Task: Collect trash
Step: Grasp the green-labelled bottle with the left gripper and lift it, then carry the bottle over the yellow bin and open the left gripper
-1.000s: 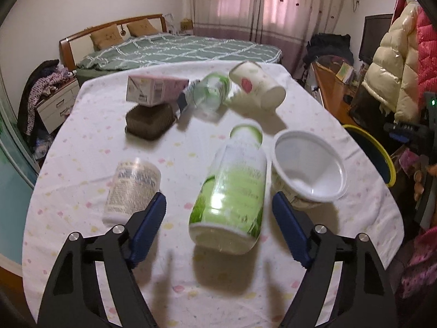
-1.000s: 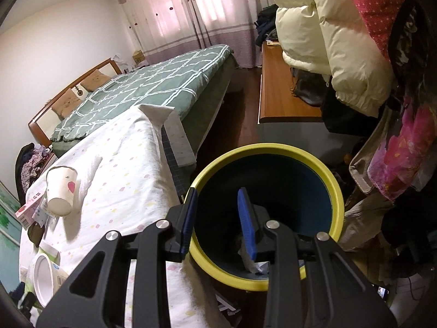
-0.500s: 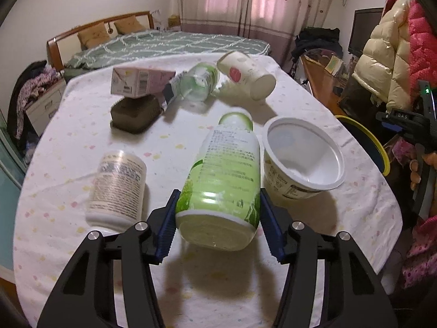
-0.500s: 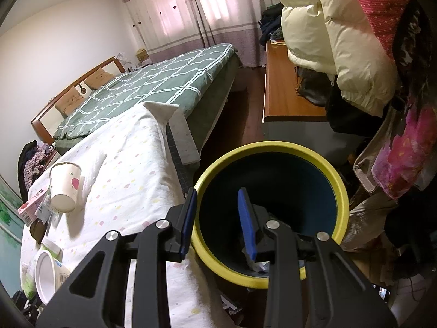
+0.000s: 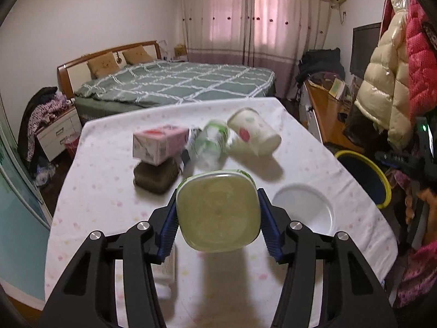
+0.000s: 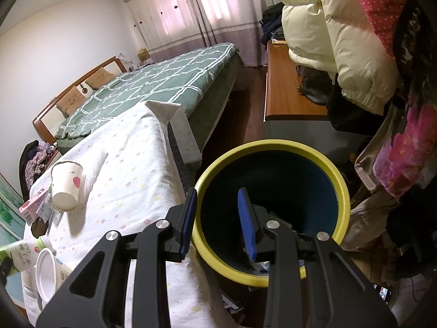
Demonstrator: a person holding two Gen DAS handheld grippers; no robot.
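My left gripper [image 5: 217, 218] is shut on a green-labelled plastic bottle [image 5: 217, 212] and holds it above the table, base toward the camera. The bottle also shows at the left edge of the right wrist view [image 6: 20, 252]. On the table lie a white plastic bowl [image 5: 304, 211], a paper cup [image 5: 252, 134], a clear bottle [image 5: 209, 145], a pink carton [image 5: 157, 145] on a brown block [image 5: 155, 176], and a white jar [image 5: 166, 268] partly hidden behind my left finger. My right gripper [image 6: 218, 218] is open and empty at the near rim of the yellow-rimmed trash bin [image 6: 341, 191].
The table has a white spotted cloth [image 5: 109, 191]. The bin stands on the floor off its right edge [image 5: 382, 180]. A bed [image 5: 174, 82] lies beyond, a wooden desk [image 6: 286, 90] and hanging coats [image 6: 327, 27] to the right.
My left gripper has lifted the green bottle off the table and tipped it level, so its base faces the camera. The right gripper stays over the bin.
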